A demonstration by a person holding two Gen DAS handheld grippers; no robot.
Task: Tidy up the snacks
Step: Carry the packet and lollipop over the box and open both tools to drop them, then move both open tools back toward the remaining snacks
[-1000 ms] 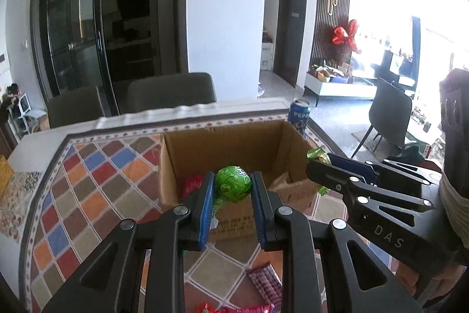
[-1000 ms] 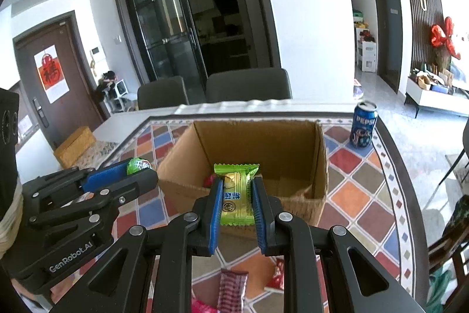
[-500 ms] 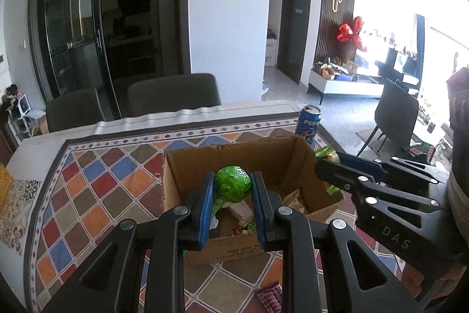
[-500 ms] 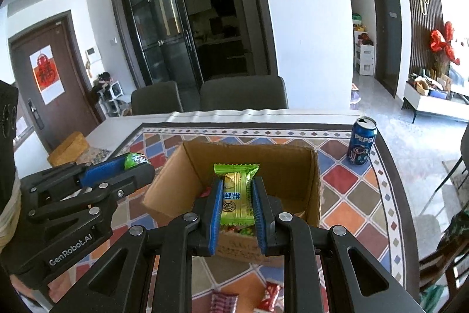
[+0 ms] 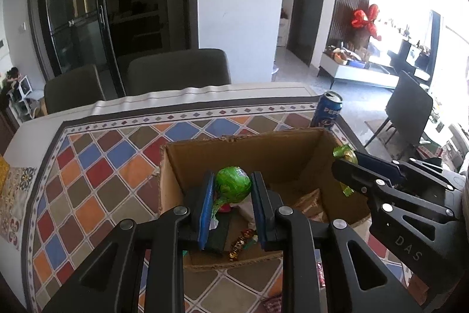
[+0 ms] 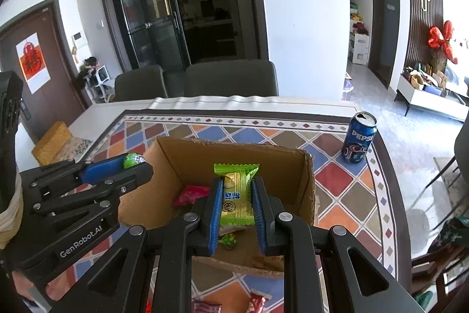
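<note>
Left tool (image 5: 231, 189) hovering over cardboard box (image 5: 293, 143), jaws opening w/ green round candy (image 5: 233, 185) btwn pads; right tool (image 6: 236, 195) clenching green-gold snack packet (image 6: 236, 195) above same box on tiled surface (image 5: 96, 166)

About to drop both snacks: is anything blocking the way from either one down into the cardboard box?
Nothing visible: the round green candy and the green-and-gold packet both hang over the open cardboard box.

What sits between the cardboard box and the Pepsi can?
Nothing: in the right wrist view only bare patterned tablecloth separates the cardboard box from the Pepsi can.
</note>
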